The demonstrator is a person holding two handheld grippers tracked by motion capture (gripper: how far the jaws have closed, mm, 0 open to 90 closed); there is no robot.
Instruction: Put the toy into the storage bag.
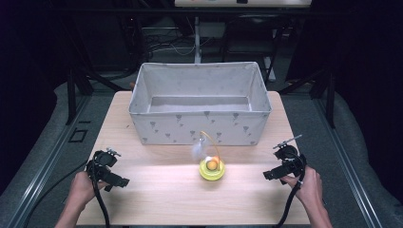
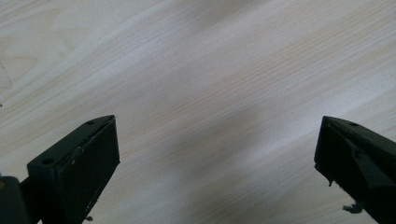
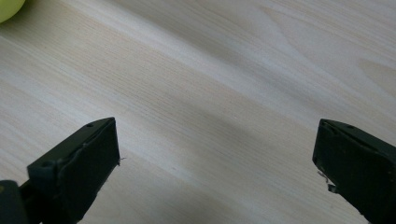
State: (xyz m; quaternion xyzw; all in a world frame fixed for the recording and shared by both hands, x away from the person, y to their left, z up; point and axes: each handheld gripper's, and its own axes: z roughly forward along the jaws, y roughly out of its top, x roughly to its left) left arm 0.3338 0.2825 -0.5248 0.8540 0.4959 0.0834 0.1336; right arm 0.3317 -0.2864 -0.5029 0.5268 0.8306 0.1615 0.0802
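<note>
- Desk [image 1: 157,190] from the high view: my left gripper [image 1: 124,182] hovers near its left edge and my right gripper [image 1: 267,175] near its right edge, both pointing inward. The yellow toy [image 1: 212,168] sits between them, well apart from each, just before the fabric box [image 1: 199,126] at the far edge.
- Left gripper view: my fingers [image 2: 74,172] are spread wide over bare wood, pinching nothing.
- Right gripper view: my fingers [image 3: 77,168] are spread wide and empty; the yellow toy [image 3: 8,8] peeks in at the top-left corner.
</note>
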